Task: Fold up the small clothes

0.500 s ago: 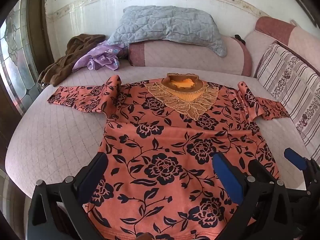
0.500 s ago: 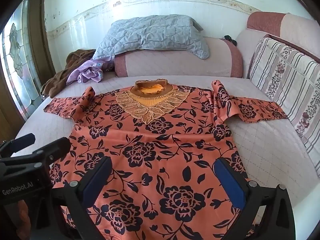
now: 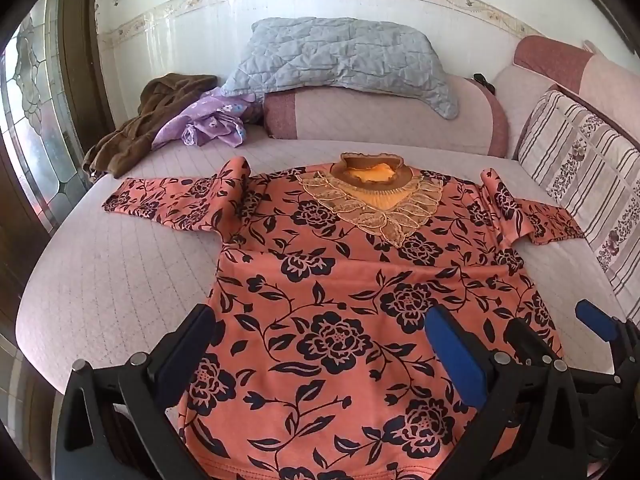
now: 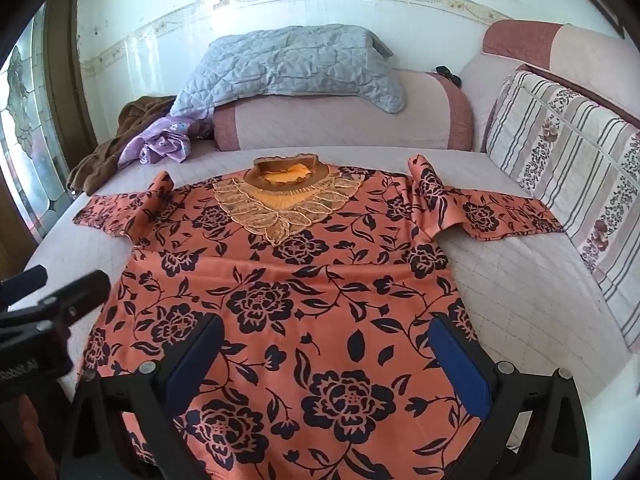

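Orange black-floral knit top [image 3: 352, 300] spread flat beneath left gripper [image 3: 320, 340] and right gripper [image 4: 326, 354], both wide apart, nothing held; soft, light fabric judged best pinched at hem corners.

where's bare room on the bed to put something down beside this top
Bare bed cover lies left of the floral top, below its left sleeve. Another patch lies right of the top, bordered by the striped cushion. The far left corner is crowded with the brown garment and purple cloth.

Both tools tip downward side by side, near each other. The left tool [image 3: 320, 344] has its jaws spread wide with nothing clamped; the right tool [image 4: 328, 350] likewise stands wide apart and holds nothing.
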Available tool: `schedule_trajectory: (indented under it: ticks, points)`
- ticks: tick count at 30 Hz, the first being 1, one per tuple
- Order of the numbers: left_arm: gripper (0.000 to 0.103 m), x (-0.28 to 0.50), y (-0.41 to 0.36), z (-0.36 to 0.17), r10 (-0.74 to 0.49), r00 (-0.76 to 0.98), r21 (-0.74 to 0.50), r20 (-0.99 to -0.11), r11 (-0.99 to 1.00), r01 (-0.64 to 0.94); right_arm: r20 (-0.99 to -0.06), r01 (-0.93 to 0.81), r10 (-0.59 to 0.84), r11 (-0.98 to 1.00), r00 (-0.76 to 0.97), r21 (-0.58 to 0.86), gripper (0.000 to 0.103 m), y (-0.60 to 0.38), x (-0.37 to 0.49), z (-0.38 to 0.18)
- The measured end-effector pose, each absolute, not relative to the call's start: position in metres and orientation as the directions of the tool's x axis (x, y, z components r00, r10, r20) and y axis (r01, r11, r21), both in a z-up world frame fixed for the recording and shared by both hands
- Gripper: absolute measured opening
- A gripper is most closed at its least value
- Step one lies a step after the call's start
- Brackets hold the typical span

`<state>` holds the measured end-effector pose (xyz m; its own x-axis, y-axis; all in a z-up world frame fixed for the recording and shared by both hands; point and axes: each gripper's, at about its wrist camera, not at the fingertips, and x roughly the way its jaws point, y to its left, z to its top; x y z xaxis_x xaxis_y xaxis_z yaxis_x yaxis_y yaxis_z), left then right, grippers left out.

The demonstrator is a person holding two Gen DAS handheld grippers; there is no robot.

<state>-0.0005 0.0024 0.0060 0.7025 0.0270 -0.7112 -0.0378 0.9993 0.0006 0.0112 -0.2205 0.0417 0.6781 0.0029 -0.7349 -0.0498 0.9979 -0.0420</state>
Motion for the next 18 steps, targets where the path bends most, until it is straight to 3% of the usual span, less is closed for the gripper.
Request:
schedule_trajectory:
  ticks: [18]
  points:
    - [0.103,-0.0001,0.0027,-0.002,0.024,0.687,-0.002,-0.726,0.999,-0.036,-0.716,-0.014,-0.02,0.999,0.697,-0.041,0.103,-0.2266,0.0123,0.0469]
